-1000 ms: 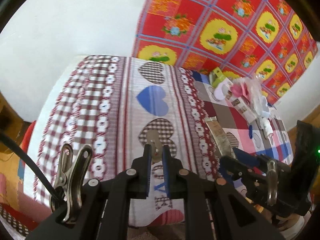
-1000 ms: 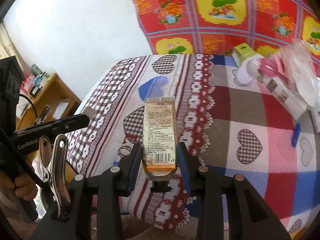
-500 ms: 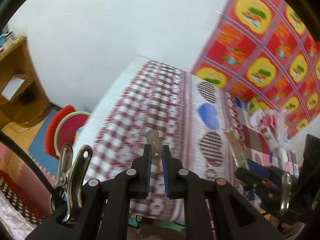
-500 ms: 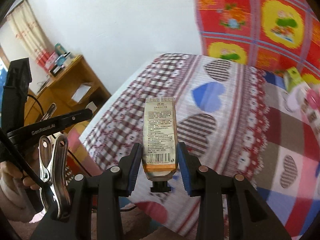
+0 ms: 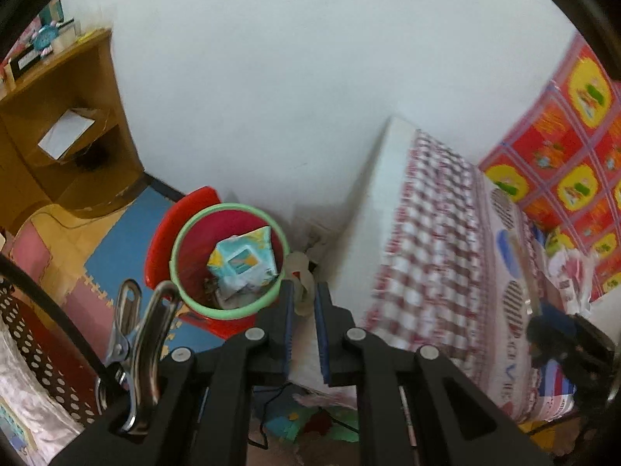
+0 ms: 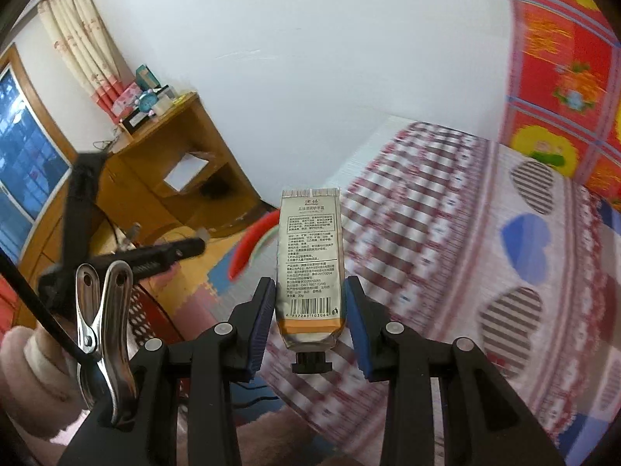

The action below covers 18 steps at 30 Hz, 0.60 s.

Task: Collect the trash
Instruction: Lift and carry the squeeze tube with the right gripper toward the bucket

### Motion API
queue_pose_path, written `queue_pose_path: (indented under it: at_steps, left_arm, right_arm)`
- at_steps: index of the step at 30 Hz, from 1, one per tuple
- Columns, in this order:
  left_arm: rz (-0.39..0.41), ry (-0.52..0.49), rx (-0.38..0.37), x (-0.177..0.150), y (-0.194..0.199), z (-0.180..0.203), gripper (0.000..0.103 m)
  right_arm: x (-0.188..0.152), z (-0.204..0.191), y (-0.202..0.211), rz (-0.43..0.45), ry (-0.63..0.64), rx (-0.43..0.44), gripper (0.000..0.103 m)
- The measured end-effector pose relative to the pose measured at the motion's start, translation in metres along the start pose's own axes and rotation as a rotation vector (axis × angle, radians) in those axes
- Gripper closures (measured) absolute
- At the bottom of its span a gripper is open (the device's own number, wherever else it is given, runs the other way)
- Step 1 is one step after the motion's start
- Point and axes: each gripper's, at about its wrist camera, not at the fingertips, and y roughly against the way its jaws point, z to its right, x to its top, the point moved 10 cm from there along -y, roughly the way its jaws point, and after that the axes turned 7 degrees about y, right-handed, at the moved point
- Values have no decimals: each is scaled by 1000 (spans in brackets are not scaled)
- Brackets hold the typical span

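Meanwhile the right tongs (image 6: 308,310) were clamped on a gold tube (image 6: 310,264), cap end toward the camera, held above the bed (image 6: 485,256) edge. The left tongs (image 5: 302,310) pinched a small pale scrap (image 5: 299,272) near the red bin (image 5: 229,260), at ten o'clock, with a wipes pack (image 5: 242,262) inside.

White wall (image 5: 291,77), wooden shelf (image 6: 170,163), curtained window (image 6: 27,163), foam-mat floor (image 5: 104,240).
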Motion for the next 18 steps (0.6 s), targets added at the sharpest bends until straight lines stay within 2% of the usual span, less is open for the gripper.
queue_pose_path:
  at_steps: [8, 18]
  left_arm:
    - [-55, -7, -10, 19, -46, -58, 92]
    - [-151, 6, -48, 23, -128, -114, 92]
  right_arm:
    - [30, -48, -53, 5, -13, 19, 66]
    - [49, -90, -132, -65, -9, 13, 66]
